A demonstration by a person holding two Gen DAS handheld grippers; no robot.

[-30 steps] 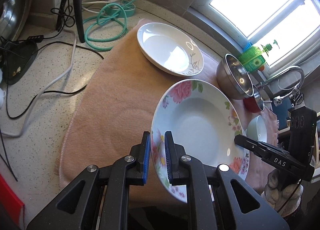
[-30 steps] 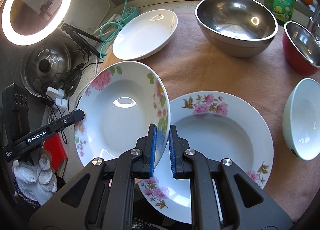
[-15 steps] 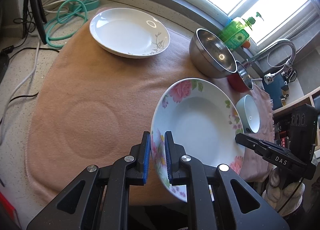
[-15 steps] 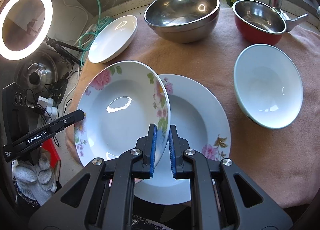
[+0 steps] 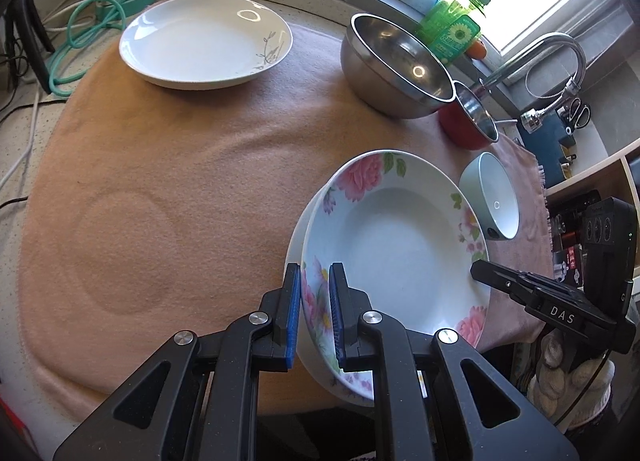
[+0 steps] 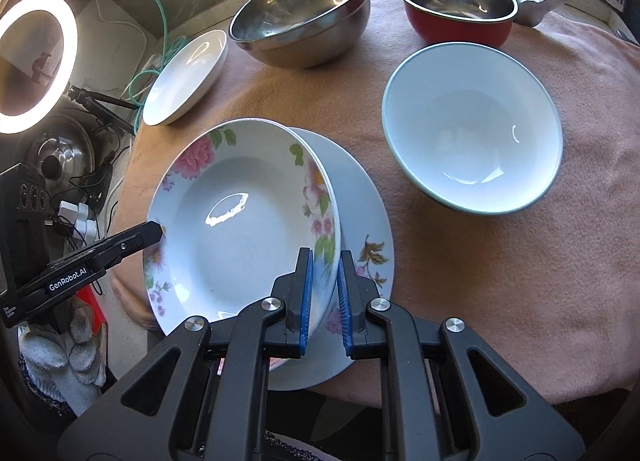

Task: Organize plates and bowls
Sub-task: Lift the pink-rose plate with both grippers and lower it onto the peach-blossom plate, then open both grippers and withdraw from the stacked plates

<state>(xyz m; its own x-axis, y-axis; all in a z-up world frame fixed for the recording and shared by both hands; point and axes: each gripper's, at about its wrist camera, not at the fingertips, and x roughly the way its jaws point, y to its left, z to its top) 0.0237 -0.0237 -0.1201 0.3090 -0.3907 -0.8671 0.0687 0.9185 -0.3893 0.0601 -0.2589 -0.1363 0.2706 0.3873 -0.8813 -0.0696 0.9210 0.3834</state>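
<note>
Left gripper (image 5: 314, 313): you pinch the near left rim of the flowered plate (image 5: 396, 245).
Right gripper (image 6: 323, 301): you pinch the same plate's right rim.
Flowered plate: tilted, right over the second flowered plate (image 6: 360, 213) on the pink cloth (image 5: 180, 181).
Nearby: white bowl (image 6: 472, 125) just right; steel bowl (image 6: 300, 13), red bowl (image 6: 456, 9) and plain plate (image 5: 206, 45) farther back.

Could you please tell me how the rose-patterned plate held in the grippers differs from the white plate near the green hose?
The rose-patterned plate is tilted, gripped at opposite rims, over another plate; the white plate lies flat on the towel, untouched. Roses ring the former; the latter bears one grey sprig. Both are deep and empty.
</note>
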